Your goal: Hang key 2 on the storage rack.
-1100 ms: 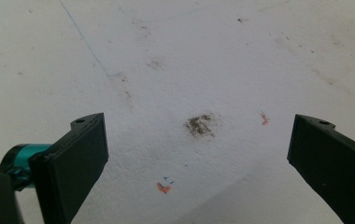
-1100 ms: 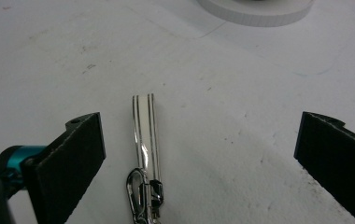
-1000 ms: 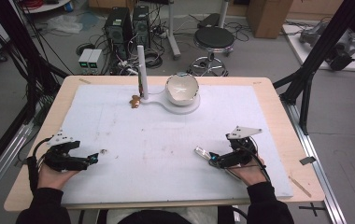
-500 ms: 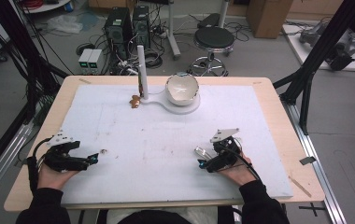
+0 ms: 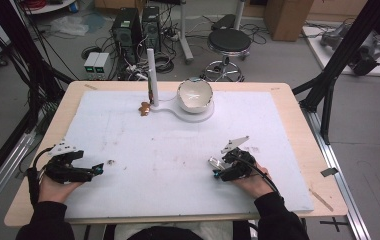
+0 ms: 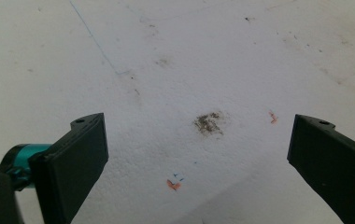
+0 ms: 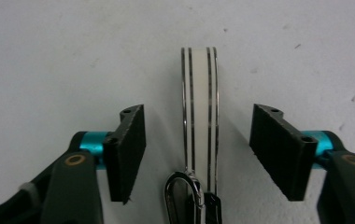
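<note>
A white band [image 7: 200,116] with thin black stripes lies on the white mat, a metal clasp [image 7: 182,196] at its near end. My right gripper [image 7: 199,112] straddles it. Its jaws have just been closing, and a gap still shows on each side between pads and band. In the high view the band [image 5: 213,162] is a small shiny piece at the tip of the right gripper [image 5: 219,173], near the table's front right. My left gripper [image 5: 98,170] rests at the front left. In the left gripper view its jaws [image 6: 196,130] stand wide apart over bare, stained mat.
A white bowl [image 5: 195,95] sits on a white stand with an upright post [image 5: 151,75] at the back middle, a small brown object [image 5: 144,108] beside its base. The white mat [image 5: 178,145] covers most of the wooden table [image 5: 298,130]. A dark smudge [image 5: 111,162] lies by the left gripper.
The right hand has moved left toward the small band and lowered over it. The left hand has stayed where it was.
</note>
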